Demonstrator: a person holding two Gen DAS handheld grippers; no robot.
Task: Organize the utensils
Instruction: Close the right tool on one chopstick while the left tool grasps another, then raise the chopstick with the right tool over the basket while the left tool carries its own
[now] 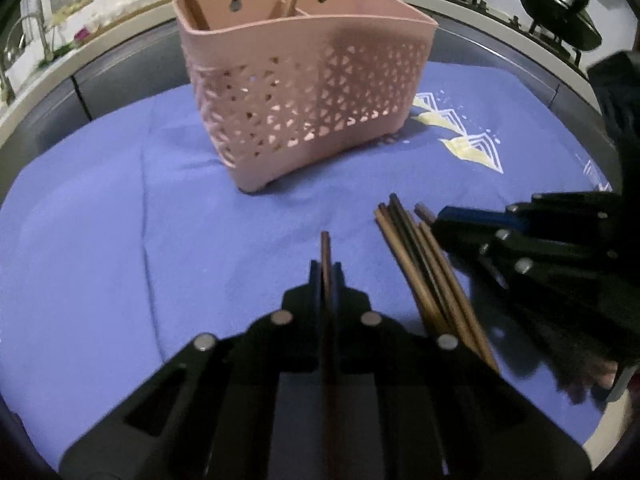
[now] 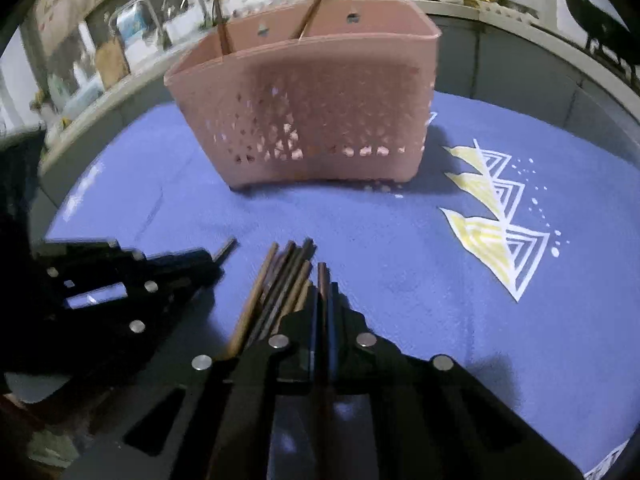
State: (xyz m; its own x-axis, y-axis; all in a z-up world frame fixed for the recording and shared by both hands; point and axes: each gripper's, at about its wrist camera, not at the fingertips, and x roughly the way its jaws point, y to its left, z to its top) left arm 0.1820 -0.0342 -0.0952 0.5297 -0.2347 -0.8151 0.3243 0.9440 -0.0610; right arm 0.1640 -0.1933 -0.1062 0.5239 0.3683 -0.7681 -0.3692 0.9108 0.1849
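A pink perforated utensil holder (image 1: pixel 304 92) (image 2: pixel 320 112) stands on a blue cloth, with two brown chopsticks (image 1: pixel 192 0) upright in its back compartments. A loose pile of brown chopsticks (image 1: pixel 424 272) (image 2: pixel 280 284) lies on the cloth in front of it. My left gripper (image 1: pixel 326 276) is shut on a single chopstick (image 1: pixel 326 248) whose tip pokes out past the fingers, left of the pile. My right gripper (image 2: pixel 324 296) is shut on another chopstick (image 2: pixel 322 276) at the pile's right side. Each gripper also appears in the other's view: right gripper (image 1: pixel 440 220), left gripper (image 2: pixel 204 260).
The blue cloth (image 1: pixel 120 220) carries a yellow and white triangle print (image 2: pixel 496 232) to the right of the holder. Behind it runs a grey counter edge with cluttered items. Black woks (image 1: pixel 560 12) sit on a stove at the far right.
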